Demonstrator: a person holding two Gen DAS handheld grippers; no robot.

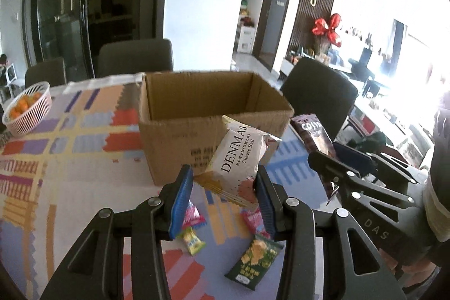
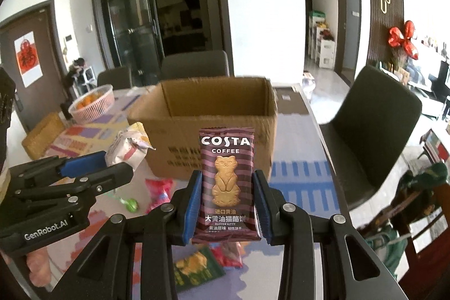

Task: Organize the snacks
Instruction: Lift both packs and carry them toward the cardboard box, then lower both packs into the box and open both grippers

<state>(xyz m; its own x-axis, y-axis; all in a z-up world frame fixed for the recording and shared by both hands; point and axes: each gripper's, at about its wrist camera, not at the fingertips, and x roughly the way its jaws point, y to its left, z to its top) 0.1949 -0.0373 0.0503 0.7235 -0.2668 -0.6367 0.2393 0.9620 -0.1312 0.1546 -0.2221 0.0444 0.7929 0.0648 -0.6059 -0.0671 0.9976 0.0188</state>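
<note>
My left gripper is shut on a white DENMAS Cheese Ball packet, held tilted above the table in front of an open cardboard box. My right gripper is shut on a brown Costa Coffee cat-biscuit packet, held upright before the same box. The right gripper with its Costa packet also shows at the right of the left wrist view. The left gripper with the white packet shows at the left of the right wrist view. The box's floor is hidden.
Loose snacks lie on the patterned tablecloth below: a green packet, a yellow-green candy, pink packets. A pink basket of oranges stands at the far left. Dark chairs ring the table; its right edge is close.
</note>
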